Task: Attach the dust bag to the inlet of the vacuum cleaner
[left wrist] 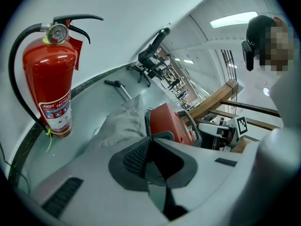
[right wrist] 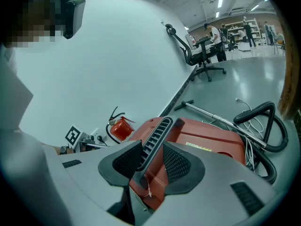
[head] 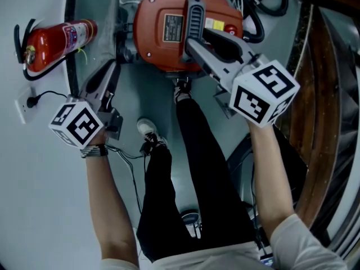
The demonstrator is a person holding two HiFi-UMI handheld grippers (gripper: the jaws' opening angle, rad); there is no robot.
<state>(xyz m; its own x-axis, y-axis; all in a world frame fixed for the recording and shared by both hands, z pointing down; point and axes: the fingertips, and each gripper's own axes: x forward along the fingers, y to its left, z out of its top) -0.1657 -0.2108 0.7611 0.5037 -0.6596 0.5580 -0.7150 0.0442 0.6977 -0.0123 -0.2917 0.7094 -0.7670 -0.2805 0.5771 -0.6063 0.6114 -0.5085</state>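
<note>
Gripping the black ribbed handle [right wrist: 157, 131] on top of the red vacuum cleaner [head: 169, 27], the right claw [right wrist: 151, 150] is closed on it, one pad on each side. The machine stands on the grey floor [head: 50, 207] close to the white wall [right wrist: 117, 55], directly ahead of the person's feet.

The left claw [left wrist: 150, 149] is held low at the machine's left side, well apart from the right one. Its pads are together and nothing shows between them.

The dust bag [left wrist: 120, 124], a pale grey cloth heap, lies on the floor just beyond the left claw's tips and against the vacuum cleaner's side. Whether it is joined to the machine cannot be told.

A red fire extinguisher [left wrist: 49, 84] stands upright by the wall, left of the bag and apart from it. A black hose [right wrist: 263, 121] loops on the floor at the machine's far side, with a metal wand [right wrist: 211, 114] lying beside it. Office chairs [right wrist: 202, 51] stand further along the wall.
</note>
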